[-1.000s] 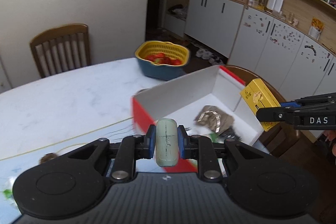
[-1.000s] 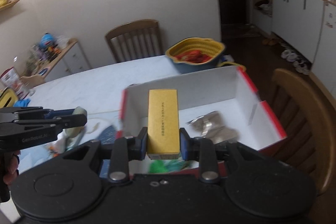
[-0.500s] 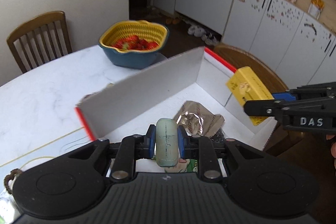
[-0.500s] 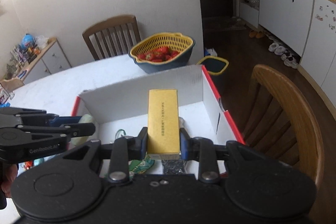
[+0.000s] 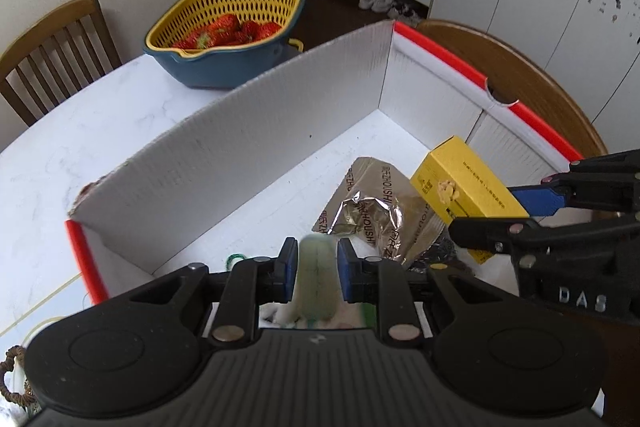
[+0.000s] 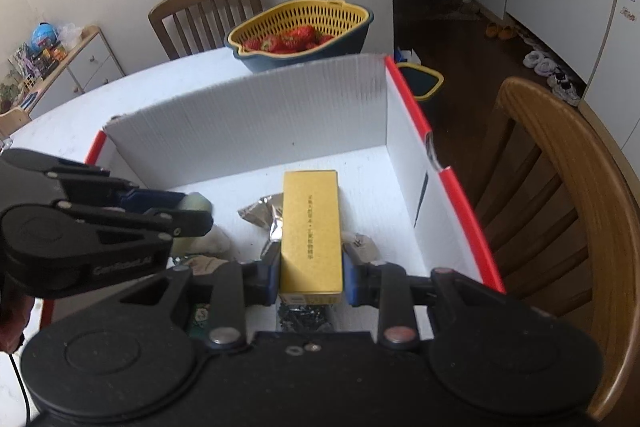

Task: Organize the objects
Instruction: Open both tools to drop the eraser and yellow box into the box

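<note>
White corrugated walls with red edges form the open box (image 5: pixel 248 143) that fills the middle of both views, and both of your grippers are above its floor. Your left gripper (image 5: pixel 312 269) has its blue pads set apart, and the pale green bar (image 5: pixel 314 283) between them is blurred; I cannot tell if the pads press on it. Your right gripper (image 6: pixel 311 273) is closed on the yellow carton (image 6: pixel 311 227), which stands lengthwise between the pads at lower centre of the right wrist view. In the left wrist view the same carton is at the right, just over the crumpled foil packet (image 5: pixel 376 215) that lies on the box floor. Behind the far wall of the box, at the upper centre, a yellow colander in a blue bowl (image 6: pixel 300 39) holds strawberries (image 6: pixel 288 41). A wooden chair (image 6: pixel 560 195) stands close to the right wall of the box, and another chair (image 6: pixel 208 15) is behind the white table (image 5: pixel 80 155).
</note>
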### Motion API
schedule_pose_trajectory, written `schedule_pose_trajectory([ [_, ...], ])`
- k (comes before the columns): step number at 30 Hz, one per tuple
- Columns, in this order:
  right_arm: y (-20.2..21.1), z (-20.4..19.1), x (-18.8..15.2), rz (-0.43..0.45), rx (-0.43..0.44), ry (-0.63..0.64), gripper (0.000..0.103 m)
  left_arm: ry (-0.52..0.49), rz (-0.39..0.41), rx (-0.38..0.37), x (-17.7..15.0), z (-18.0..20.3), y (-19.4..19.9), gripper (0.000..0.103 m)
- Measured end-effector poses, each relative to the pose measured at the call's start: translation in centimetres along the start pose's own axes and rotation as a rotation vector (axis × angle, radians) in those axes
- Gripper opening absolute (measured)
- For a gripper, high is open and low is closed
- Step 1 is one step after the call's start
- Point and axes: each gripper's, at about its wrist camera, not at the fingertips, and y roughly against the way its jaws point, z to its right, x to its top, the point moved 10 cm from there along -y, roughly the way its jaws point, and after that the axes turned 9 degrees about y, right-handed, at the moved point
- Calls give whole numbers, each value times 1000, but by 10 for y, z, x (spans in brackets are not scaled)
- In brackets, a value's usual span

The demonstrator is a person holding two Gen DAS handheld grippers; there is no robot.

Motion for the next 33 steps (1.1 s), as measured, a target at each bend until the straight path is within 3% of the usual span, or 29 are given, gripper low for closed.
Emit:
schedule_pose_trajectory([
  [9,-10,-2,-6,-32,41,22,30,7,-53,22,2,-4,-13,21],
  [18,-7,-1,-4,-23,58,20,33,33,-48,24,-5,-11,-7,22],
  [21,-6,-2,-4,-20,62,17,34,31,-36,18,-6,-11,0,35],
  [24,-2,-3,-3,-14,69,17,36,44,-1,11,-5,-12,11,62],
  [30,9,-7,-2,5,77,14,37,68,48,-23,-6,-15,37,63],
  [33,18,-11,0,24,75,19,44,89,73,-42,-9,-19,50,63],
])
